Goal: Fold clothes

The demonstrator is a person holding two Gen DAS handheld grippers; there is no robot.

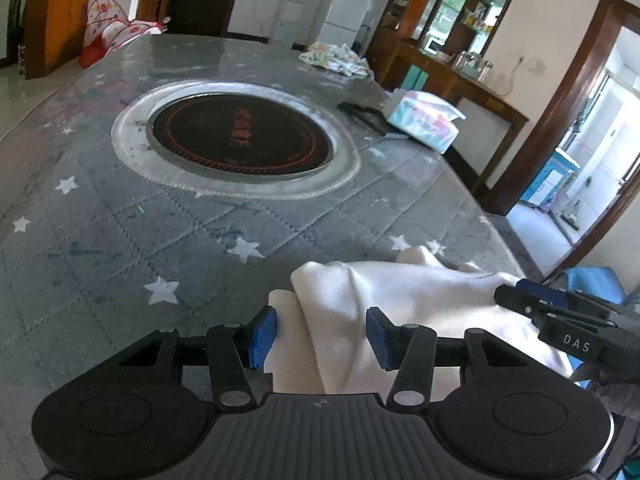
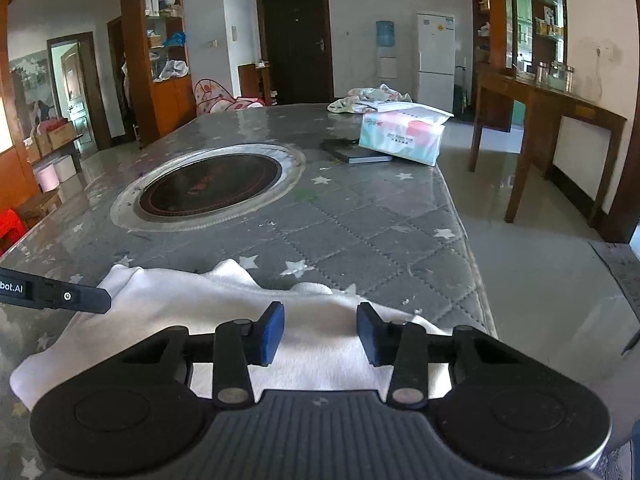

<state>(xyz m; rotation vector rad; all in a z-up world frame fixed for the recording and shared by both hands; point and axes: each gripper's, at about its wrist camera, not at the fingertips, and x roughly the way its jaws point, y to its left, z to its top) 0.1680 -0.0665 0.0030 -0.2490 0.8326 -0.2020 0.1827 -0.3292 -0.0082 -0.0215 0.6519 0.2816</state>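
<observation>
Left wrist view | crumpled white soft cloth garment (image 1: pixel 400 300) lies at the near edge of the grey star-quilted desk (image 1: pixel 160 220) | my left gripper (image 1: pixel 321 336) jaws apart, straddling a raised fold, likely to pinch it | my right gripper (image 2: pixel 320 332) jaws apart over cloth, gripping nothing

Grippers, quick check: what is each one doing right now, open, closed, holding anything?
Left gripper: open, jaws apart on either side of a raised fold of the white garment, not clamped.
Right gripper: open, over the white garment, holding nothing.
</observation>
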